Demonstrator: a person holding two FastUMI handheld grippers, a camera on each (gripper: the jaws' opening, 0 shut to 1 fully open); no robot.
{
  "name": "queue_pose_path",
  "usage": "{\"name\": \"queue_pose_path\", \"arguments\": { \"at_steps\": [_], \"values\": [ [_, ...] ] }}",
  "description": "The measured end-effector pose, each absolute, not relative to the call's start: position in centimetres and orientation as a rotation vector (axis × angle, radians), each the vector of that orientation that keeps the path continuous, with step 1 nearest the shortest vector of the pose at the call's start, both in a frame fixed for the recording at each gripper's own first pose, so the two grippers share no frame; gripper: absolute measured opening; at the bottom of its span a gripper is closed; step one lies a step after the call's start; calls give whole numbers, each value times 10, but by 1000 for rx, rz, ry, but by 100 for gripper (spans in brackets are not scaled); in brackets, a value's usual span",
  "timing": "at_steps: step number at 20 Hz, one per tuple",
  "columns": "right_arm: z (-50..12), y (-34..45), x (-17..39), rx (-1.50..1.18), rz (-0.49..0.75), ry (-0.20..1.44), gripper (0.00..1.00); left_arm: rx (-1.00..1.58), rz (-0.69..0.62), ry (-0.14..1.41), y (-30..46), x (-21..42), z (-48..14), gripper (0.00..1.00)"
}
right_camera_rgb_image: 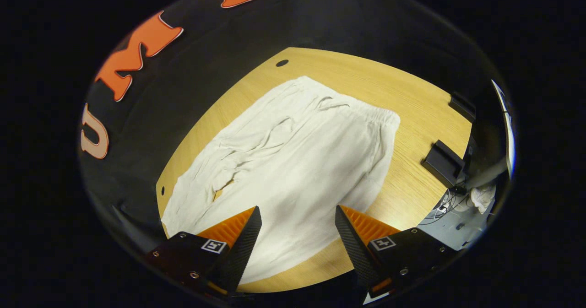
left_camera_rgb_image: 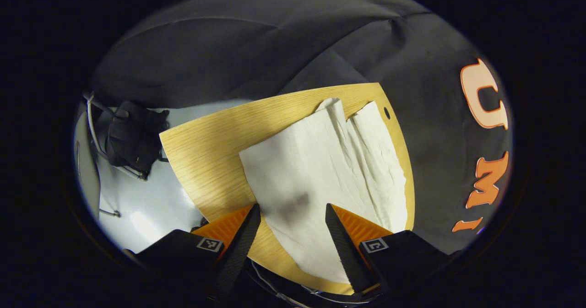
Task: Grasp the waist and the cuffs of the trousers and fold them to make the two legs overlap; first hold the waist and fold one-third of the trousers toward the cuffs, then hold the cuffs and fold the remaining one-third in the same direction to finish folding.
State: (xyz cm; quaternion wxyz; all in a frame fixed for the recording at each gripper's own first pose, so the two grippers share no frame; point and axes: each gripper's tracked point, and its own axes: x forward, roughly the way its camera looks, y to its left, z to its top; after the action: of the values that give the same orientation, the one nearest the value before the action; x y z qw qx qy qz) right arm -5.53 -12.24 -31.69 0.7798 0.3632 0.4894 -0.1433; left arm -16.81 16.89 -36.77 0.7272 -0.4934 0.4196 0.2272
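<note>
White trousers (right_camera_rgb_image: 293, 170) lie flat on the wooden table (right_camera_rgb_image: 412, 106); their elastic waist (right_camera_rgb_image: 361, 111) shows at one o'clock in the right gripper view. The left gripper (left_camera_rgb_image: 293, 212) and right gripper (right_camera_rgb_image: 297, 214) both hover spread apart, grasping nothing.

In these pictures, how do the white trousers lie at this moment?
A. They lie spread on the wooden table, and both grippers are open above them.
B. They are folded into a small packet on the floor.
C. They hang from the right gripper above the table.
A: the white trousers lie spread on the wooden table, and the right gripper and left gripper hover open, holding nothing.
</note>
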Motion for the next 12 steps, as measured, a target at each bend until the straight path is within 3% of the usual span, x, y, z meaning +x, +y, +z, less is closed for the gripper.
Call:
{"name": "queue_pose_path", "arguments": {
  "at_steps": [5,8,12],
  "values": [
    [-353,-177,-61,809,-415,1083,96,-1166,513,864,174,-148,-367,94],
    [-375,-208,-60,819,-473,1098,96,-1144,505,856,175,-137,-368,85],
    [-400,-243,-48,833,-546,1102,96,-1108,516,859,176,-126,-368,85]
  ]
}}
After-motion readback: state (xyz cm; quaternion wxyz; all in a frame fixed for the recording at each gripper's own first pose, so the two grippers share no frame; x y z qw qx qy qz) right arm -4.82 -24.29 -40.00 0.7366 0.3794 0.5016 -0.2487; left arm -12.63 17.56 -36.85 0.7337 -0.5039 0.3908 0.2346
